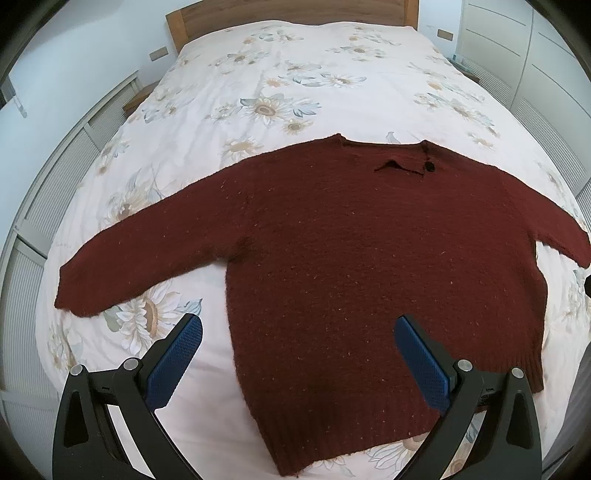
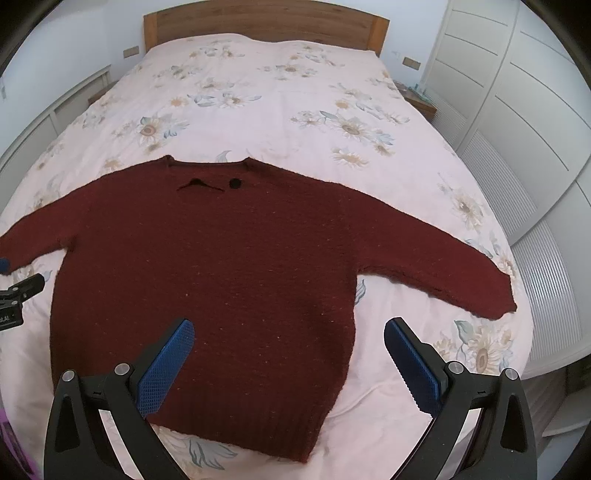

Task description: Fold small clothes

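I see a dark red knitted sweater (image 1: 332, 258) lying flat and unfolded on a bed covered by a pale pink sheet printed with sunflowers (image 1: 258, 74), its neckline toward the wooden headboard (image 1: 288, 13) and its ribbed hem toward me. At far left, one sleeve (image 1: 129, 254) stretches out across the sheet. My left gripper (image 1: 298, 354), its two blue textured pads (image 1: 173, 363) spread wide and released, hovers above the hem's left corner and holds nothing. A small black button (image 2: 235, 182) sits beside a slit near the collar. My right gripper (image 2: 289, 363), likewise spread wide and empty, hovers above the hem's right corner. At far right, the other sleeve (image 2: 443, 266) extends toward white louvred wardrobe doors (image 2: 517, 129).
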### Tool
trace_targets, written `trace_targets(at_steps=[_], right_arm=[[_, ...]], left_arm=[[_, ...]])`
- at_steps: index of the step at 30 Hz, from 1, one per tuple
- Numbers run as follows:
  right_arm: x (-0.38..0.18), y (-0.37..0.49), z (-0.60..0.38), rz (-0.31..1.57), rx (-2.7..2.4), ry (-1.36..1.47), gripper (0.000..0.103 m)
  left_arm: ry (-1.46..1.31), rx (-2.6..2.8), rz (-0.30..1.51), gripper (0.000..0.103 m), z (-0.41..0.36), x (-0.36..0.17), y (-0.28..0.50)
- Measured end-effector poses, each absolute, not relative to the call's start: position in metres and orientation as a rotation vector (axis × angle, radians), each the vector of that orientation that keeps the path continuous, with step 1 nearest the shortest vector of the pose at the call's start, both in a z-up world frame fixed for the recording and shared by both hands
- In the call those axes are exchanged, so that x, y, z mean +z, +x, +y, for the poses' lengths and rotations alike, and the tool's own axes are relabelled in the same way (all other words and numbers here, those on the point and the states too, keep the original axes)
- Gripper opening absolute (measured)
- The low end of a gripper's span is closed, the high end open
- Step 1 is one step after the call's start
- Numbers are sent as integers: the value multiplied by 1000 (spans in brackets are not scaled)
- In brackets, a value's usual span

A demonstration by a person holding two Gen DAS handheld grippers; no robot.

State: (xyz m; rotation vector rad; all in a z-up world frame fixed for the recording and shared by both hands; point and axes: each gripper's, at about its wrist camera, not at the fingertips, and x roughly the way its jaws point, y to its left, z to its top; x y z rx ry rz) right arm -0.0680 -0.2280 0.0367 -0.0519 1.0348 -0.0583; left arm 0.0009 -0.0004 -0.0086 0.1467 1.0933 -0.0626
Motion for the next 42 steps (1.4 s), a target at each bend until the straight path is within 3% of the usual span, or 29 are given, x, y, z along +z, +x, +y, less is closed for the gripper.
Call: trace_targets(at_steps=[42], right_arm=[[35, -67, -221, 1050, -52, -96, 103]], left_arm=[[184, -88, 1106, 102, -4, -17, -1]])
